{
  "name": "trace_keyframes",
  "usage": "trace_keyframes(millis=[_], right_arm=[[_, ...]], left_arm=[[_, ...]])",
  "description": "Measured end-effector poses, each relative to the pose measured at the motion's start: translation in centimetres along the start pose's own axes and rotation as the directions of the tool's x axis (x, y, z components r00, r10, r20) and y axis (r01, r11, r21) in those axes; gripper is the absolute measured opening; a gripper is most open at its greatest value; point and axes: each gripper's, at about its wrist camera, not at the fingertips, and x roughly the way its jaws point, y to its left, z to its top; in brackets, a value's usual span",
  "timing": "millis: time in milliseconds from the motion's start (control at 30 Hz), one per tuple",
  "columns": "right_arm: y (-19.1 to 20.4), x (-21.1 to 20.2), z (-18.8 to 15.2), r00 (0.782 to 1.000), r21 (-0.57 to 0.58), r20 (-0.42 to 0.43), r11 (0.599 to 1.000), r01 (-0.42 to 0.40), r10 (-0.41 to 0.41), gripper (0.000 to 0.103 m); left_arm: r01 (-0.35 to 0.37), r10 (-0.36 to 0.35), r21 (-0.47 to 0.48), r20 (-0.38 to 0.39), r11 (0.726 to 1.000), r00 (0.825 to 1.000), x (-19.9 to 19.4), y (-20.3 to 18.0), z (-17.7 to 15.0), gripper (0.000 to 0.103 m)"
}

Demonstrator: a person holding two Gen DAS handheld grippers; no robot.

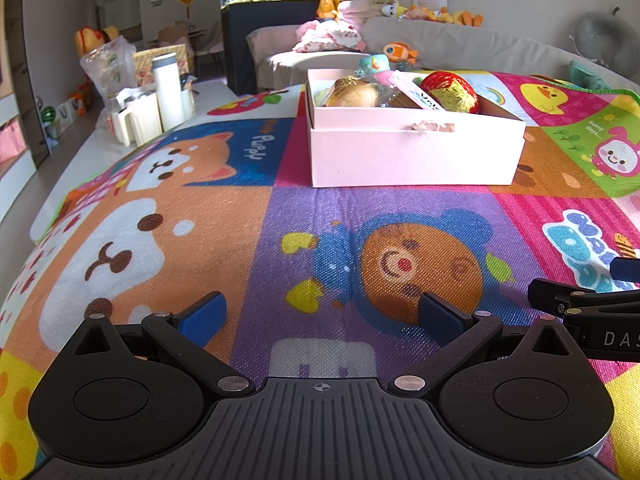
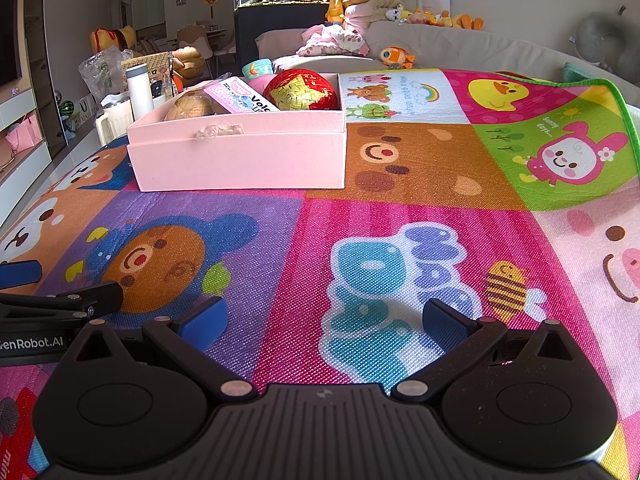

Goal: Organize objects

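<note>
We see the pink box (image 1: 416, 152) sitting on the cartoon play mat (image 1: 256, 240), well ahead of both tongs. From the left tongs (image 1: 320, 314) it lies ahead and slightly right; from the right tongs (image 2: 322, 320) it lies ahead and to the left. Inside it rest a red and gold woven ball (image 2: 302, 90), a tan rounded object (image 2: 190, 107) we cannot identify, and a pink packet (image 2: 242, 98) whose print is cut off by the box wall. Both tongs gape wide with nothing between their blue pads, low over the mat side by side. Behind the mat stand a sofa (image 1: 460, 40) with soft toys and a white bottle (image 1: 168, 88).
</note>
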Motion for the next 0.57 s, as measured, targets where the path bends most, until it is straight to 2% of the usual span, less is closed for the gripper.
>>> trace_keyframes(millis=[567], right_arm=[[0.01,0.00,-0.01,1.000,0.000,0.000,1.000,0.000,0.000,0.103]], left_arm=[[0.004,-0.004,-0.001,-0.001,1.000,1.000,-0.08,0.24,-0.01,0.103]])
